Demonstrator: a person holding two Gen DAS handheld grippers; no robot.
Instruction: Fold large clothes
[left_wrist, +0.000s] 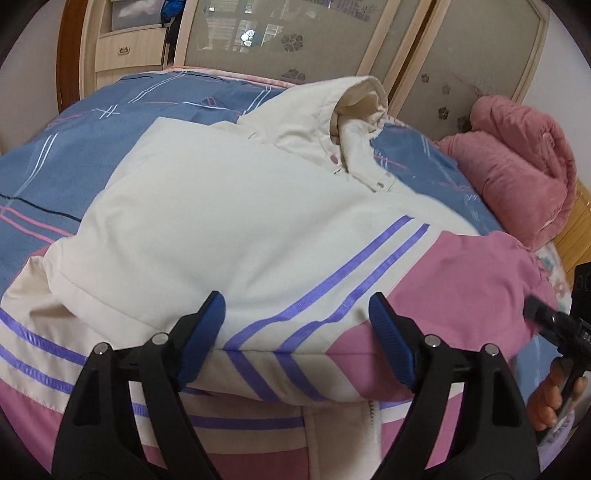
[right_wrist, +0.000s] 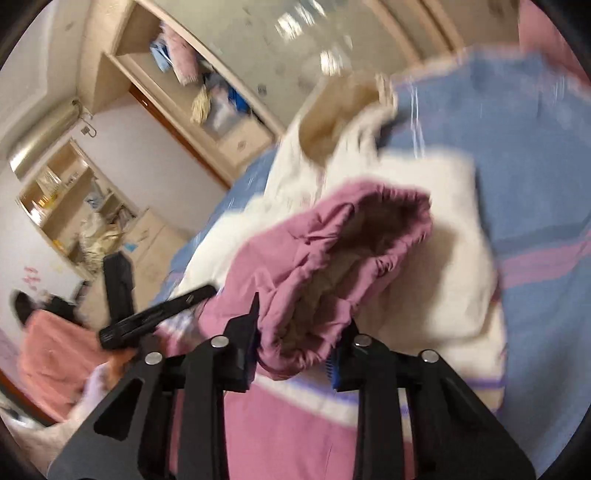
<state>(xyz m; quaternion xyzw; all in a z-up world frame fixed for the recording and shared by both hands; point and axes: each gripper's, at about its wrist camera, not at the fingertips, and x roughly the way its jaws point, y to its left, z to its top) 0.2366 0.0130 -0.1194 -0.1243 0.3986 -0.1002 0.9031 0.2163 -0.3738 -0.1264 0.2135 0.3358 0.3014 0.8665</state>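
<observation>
A large cream and pink hooded jacket with purple stripes lies on the bed, one sleeve folded across its body. My left gripper is open, its blue pads on either side of the folded sleeve's edge. My right gripper is shut on the pink sleeve cuff and holds it up above the jacket. The right gripper also shows at the right edge of the left wrist view. The cream hood lies at the far end.
The bed has a blue plaid sheet. A rolled pink quilt lies at the far right. A wardrobe with glass doors stands behind the bed. Open shelves are on the wall to the left.
</observation>
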